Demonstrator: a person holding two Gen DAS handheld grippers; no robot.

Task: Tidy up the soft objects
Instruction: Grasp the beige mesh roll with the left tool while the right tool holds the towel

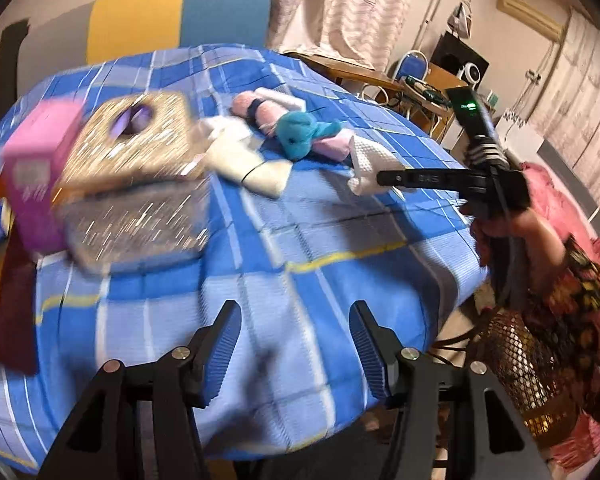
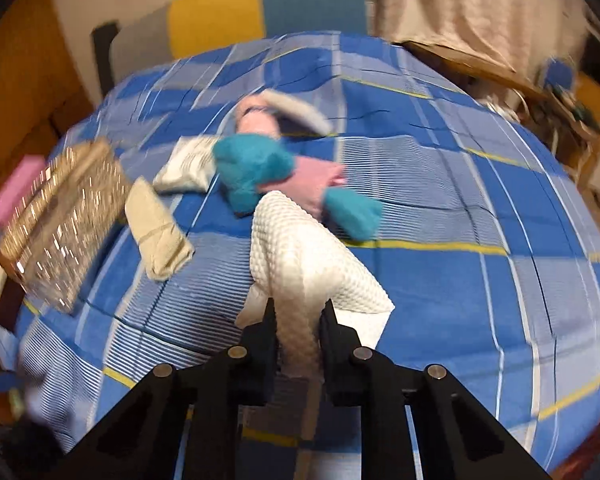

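White waffle cloth (image 2: 300, 264): looking light, limp and grippy, best pinched at a bunched fold | lying on the blue plaid bed (image 2: 480, 200), just in front of a teal toy (image 2: 252, 168) | right gripper (image 2: 298, 316): jaws pinching a gathered ridge of the cloth | left gripper (image 1: 296, 332): jaws spread wide, holding nothing, hovering over the bed.

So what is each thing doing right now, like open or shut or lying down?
Right tool: shut on the white waffle cloth, lifting one end.
Left tool: open, holding nothing.
Teal plush: lying on the blue checked bedspread.
Pink cloth: lying against the teal plush.
Cream folded cloth: lying flat.
Glittery gold box: top opening showing.
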